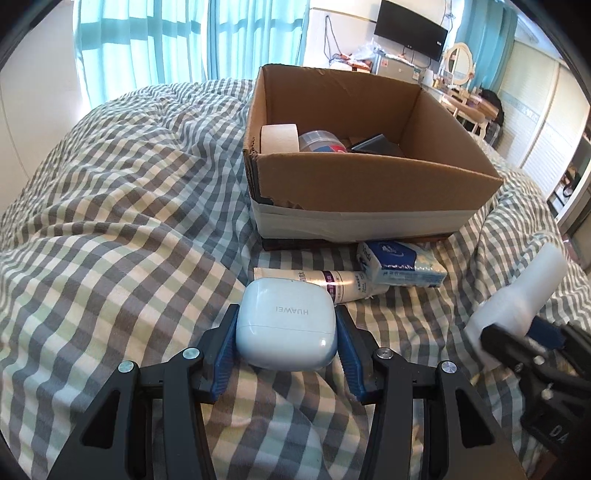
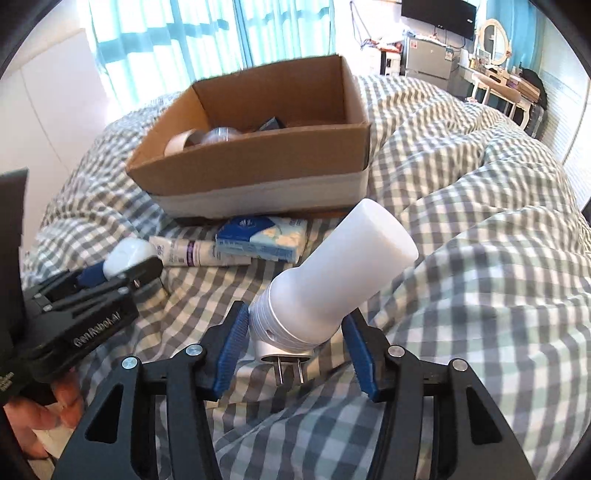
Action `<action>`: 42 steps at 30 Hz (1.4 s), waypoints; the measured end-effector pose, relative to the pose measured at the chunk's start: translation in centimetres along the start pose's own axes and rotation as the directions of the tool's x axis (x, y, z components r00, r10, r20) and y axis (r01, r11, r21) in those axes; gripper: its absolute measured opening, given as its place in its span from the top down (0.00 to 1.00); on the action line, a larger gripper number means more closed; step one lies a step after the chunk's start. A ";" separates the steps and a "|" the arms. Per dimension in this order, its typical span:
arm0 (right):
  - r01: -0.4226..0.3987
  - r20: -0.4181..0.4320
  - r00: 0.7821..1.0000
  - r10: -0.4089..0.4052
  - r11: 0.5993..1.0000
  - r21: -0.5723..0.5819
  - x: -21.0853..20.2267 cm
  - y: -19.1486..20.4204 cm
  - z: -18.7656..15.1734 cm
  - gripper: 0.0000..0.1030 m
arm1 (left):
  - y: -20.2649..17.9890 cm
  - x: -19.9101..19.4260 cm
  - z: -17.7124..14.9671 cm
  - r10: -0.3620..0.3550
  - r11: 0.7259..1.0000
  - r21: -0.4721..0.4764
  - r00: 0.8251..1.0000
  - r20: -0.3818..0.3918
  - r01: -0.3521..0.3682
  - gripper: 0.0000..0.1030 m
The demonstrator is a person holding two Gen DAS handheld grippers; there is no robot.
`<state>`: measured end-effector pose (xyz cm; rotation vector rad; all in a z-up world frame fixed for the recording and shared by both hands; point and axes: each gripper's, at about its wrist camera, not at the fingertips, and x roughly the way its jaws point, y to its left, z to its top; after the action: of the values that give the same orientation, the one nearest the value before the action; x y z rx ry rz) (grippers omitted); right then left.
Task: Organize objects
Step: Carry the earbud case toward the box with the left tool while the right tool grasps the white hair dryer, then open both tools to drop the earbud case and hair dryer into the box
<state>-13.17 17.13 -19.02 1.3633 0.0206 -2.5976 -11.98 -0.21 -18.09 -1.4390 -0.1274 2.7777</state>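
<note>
Between grippers and box (image 1: 369,184): tube (image 1: 314,280), tissues (image 1: 402,266)

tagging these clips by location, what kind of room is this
Most likely a bedroom in a home. The work surface is a bed under a rumpled checked duvet, a vanity table with an oval mirror stands at the far wall, and teal curtains cover a big window.

A bed with a grey, green and white checked duvet (image 1: 110,229) fills the foreground. At 11 o'clock, daylight glows through turquoise curtains (image 1: 155,40). At 1 o'clock a black television (image 1: 410,29) hangs on the white wall; toward 2 o'clock stands an oval mirror (image 1: 459,62) above a cream dressing table (image 2: 495,83).
</note>
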 end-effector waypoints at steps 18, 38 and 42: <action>-0.007 0.210 0.977 0.026 0.996 -0.089 -7.7 1.5 7.0 0.49 | -1.8 -8.5 5.3 -0.056 0.996 0.073 0.984 0.170 0.044 0.51; 0.009 0.240 0.970 0.035 0.983 -0.181 -0.9 2.2 21.0 0.49 | -2.4 -1.0 18.4 -0.025 0.996 0.089 0.976 0.216 0.006 0.51; 0.013 0.203 0.979 0.027 0.981 -0.193 2.5 1.6 21.7 0.49 | -2.9 1.8 18.9 -0.035 0.994 0.108 0.982 0.188 0.015 0.51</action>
<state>-31.84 12.78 -8.48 1.0248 0.2297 -2.6362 -28.47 1.52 -8.48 -1.1407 0.0017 2.8478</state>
